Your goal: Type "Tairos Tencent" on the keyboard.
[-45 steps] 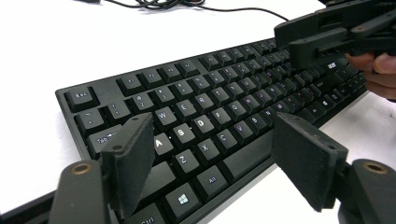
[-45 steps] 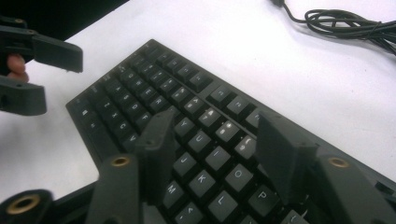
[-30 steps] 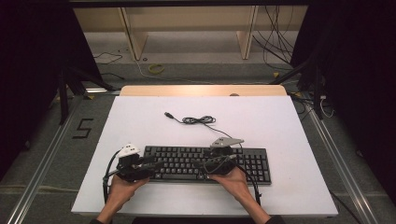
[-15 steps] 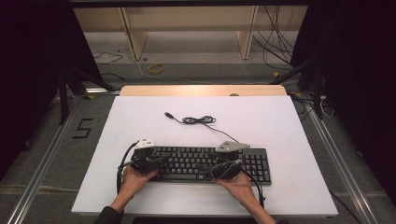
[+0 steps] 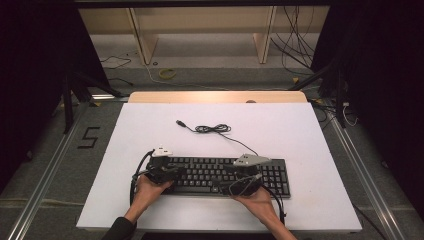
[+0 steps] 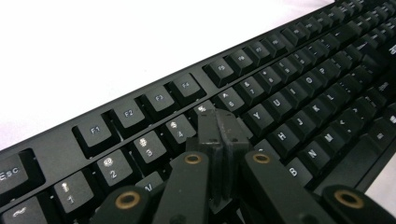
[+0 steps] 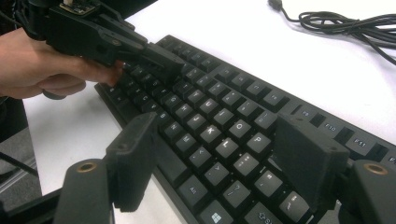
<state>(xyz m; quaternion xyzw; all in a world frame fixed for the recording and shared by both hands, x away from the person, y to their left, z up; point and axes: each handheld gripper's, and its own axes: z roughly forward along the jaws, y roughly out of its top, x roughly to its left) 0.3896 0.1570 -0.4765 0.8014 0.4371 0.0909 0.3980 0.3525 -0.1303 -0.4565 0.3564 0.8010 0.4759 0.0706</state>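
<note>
1. The left gripper (image 6: pixel 219 130), jaws clenched together on nothing, hovers low centre over the number row.
2. The right gripper (image 7: pixel 219 158) gapes wide, jaws just widening, nothing between.
3. The keyboard (image 5: pixel 220 172) lies lower centre on the white table (image 5: pixel 300 130).

Item count, table (image 5: pixel 310 135):

- Keyboards: one keyboard (image 5: pixel 220 175), black, at the 6 o'clock side of the table.
- Cables: one cable (image 5: pixel 212 129), coiled, at 12 o'clock from the keyboard.
- Claws: two, left claw (image 5: pixel 167 172) and right claw (image 5: pixel 245 184).
- Hands: two, left hand (image 5: pixel 147 190) and right hand (image 5: pixel 257 200).
</note>
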